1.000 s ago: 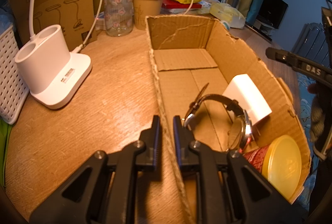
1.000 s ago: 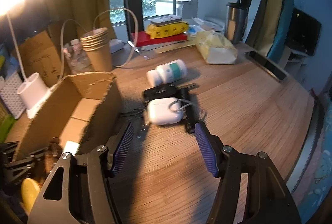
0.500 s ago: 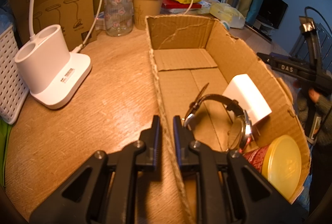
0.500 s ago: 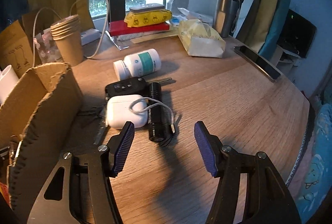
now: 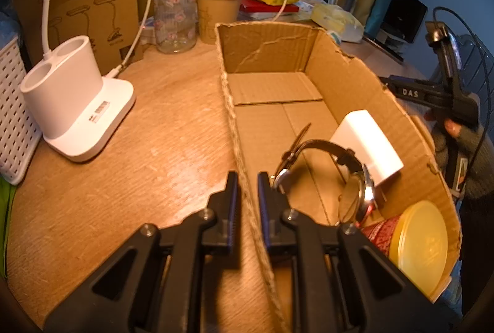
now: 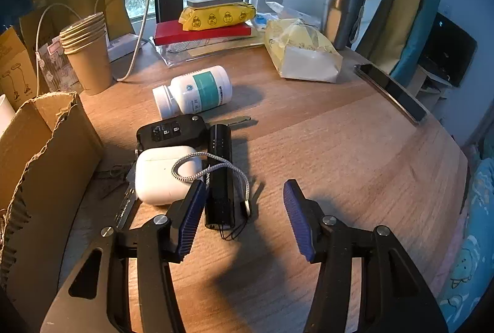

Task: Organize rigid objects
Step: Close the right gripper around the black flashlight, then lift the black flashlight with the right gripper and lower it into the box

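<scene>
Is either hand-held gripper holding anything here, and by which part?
Left hand-held gripper: clamped on the cardboard box side wall's rim. Right hand-held gripper: open, holding nothing; flashlight between its jaws.

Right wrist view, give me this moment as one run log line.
right tongs: open, just been closing, flashlight between, untouched | left tongs: shut on cardboard box wall | box holds: watch, white block, yellow-lidded can

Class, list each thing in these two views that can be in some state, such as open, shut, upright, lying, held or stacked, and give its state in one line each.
Left gripper: shut on the box wall.
Right gripper: open, jaws just been closing, holding nothing.
Box: open-topped, partly filled.
Watch: in box, strap unbuckled.
Red jar: in box, lying, lid on.
Pill bottle: lying, capped.
Flashlight: lying on table.
Earbud case: shut.
Paper cups: stacked upright.
</scene>
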A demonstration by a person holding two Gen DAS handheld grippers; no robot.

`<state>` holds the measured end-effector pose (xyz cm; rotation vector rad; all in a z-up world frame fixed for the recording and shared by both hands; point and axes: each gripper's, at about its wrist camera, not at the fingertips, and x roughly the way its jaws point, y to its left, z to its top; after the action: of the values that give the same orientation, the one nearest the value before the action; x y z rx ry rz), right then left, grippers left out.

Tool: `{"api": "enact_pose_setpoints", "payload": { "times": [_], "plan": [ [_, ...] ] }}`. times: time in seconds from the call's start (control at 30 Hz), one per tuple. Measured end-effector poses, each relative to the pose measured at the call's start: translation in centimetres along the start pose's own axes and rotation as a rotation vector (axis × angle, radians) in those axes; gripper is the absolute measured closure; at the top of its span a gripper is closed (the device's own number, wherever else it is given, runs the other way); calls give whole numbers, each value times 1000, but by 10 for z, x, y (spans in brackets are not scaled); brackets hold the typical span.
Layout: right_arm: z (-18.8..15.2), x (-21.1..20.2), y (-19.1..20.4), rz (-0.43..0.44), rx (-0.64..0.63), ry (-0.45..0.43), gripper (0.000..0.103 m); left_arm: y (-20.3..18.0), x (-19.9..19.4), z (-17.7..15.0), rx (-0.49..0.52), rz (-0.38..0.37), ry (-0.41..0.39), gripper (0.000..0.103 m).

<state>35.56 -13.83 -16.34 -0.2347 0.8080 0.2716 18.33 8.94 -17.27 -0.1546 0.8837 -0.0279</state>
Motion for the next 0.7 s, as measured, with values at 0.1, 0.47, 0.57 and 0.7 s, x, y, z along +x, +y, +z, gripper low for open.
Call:
{"api": "enact_pose_setpoints", "payload": {
  "times": [0.1, 0.47, 0.57, 0.7],
  "plan": [
    [2, 5, -1, -4, 0, 6, 47, -2, 0, 0, 1, -2, 0, 89],
    [5, 17, -6, 36, 25, 35, 70, -2, 0, 0, 1, -2, 0, 89],
    [5, 18, -3, 31, 15, 45, 77, -2, 0, 0, 1, -2, 0, 89],
    [4, 13, 0, 16, 4, 25, 81, -2, 0, 0, 1, -2, 0, 89]
  ]
}}
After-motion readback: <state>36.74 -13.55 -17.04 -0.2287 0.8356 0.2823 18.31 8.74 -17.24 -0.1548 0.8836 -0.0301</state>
